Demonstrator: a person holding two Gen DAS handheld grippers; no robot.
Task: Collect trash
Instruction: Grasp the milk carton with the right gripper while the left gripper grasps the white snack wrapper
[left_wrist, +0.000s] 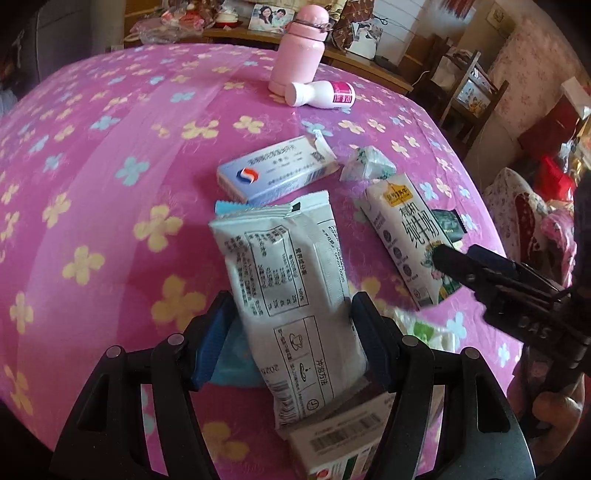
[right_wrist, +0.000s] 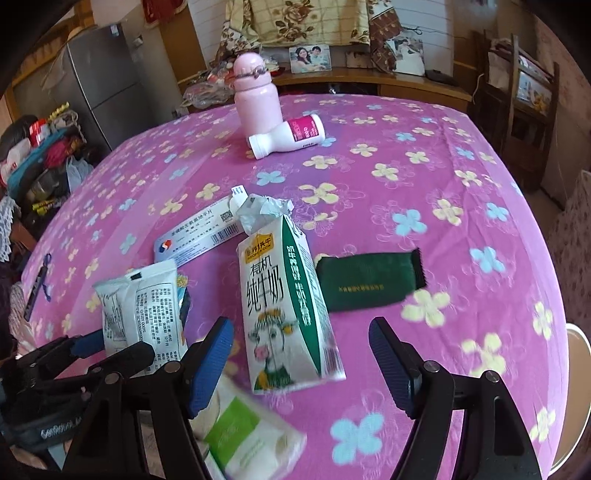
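Note:
A white snack pouch (left_wrist: 288, 266) lies on the pink flowered tablecloth (left_wrist: 110, 166) between the fingers of my left gripper (left_wrist: 291, 332). The jaws are open and the pads stand close to the pouch's edges. A milk carton (right_wrist: 284, 302) lies flat between the fingers of my open right gripper (right_wrist: 301, 354), with a gap on each side. A blue-white medicine box (right_wrist: 199, 240), crumpled paper (right_wrist: 258, 214) and a dark green sachet (right_wrist: 365, 280) lie just beyond. A tissue pack (right_wrist: 243, 432) sits under the right gripper's left finger.
A pink flask (left_wrist: 297, 51) stands at the far side with a white bottle (left_wrist: 321, 94) lying against it. A barcoded box (left_wrist: 340, 446) lies under the pouch's near end, and a light blue wrapper (left_wrist: 229, 206) peeks from beneath it. Shelves and clutter ring the table.

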